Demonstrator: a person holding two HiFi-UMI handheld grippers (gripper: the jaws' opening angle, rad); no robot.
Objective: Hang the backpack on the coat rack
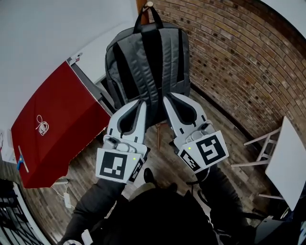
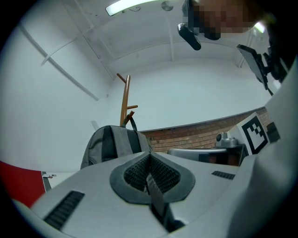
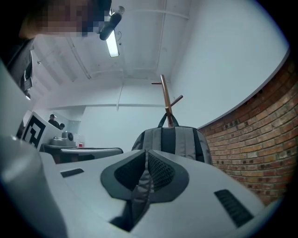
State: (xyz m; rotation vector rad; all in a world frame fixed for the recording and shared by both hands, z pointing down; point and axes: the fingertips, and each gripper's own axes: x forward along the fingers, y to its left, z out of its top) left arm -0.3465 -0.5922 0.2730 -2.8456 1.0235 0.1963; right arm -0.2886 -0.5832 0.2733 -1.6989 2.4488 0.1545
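Brick wall [image 1: 239, 57] curves down the right of the head view and meets a white wall [image 1: 48, 33] in a corner, with wooden floor [image 1: 86, 167] below; only this view shows the red-covered table [image 1: 62, 119] at left and the white table [image 1: 289, 162] at far right. The backpack [image 1: 148, 62] hangs in that corner, back panel facing the person, its top handle [image 1: 148, 16] over the coat rack [image 1: 149, 5]. The gripper views look up instead and show the rack's wooden post and angled pegs rising above the pack against the ceiling. Beneath the pack, side by side, the left gripper [image 1: 140, 103] and the right gripper [image 1: 168, 99] point up at its lower edge. The left gripper's jaws are closed together on a dark webbing strap [image 2: 156, 195], and the right gripper's jaws pinch a grey strap [image 3: 139, 190]. The red table's corner sits just beside the pack's lower left side, while open floor separates the pack from the brick. A small white cable coil [image 1: 42, 125] lies on the red cover.
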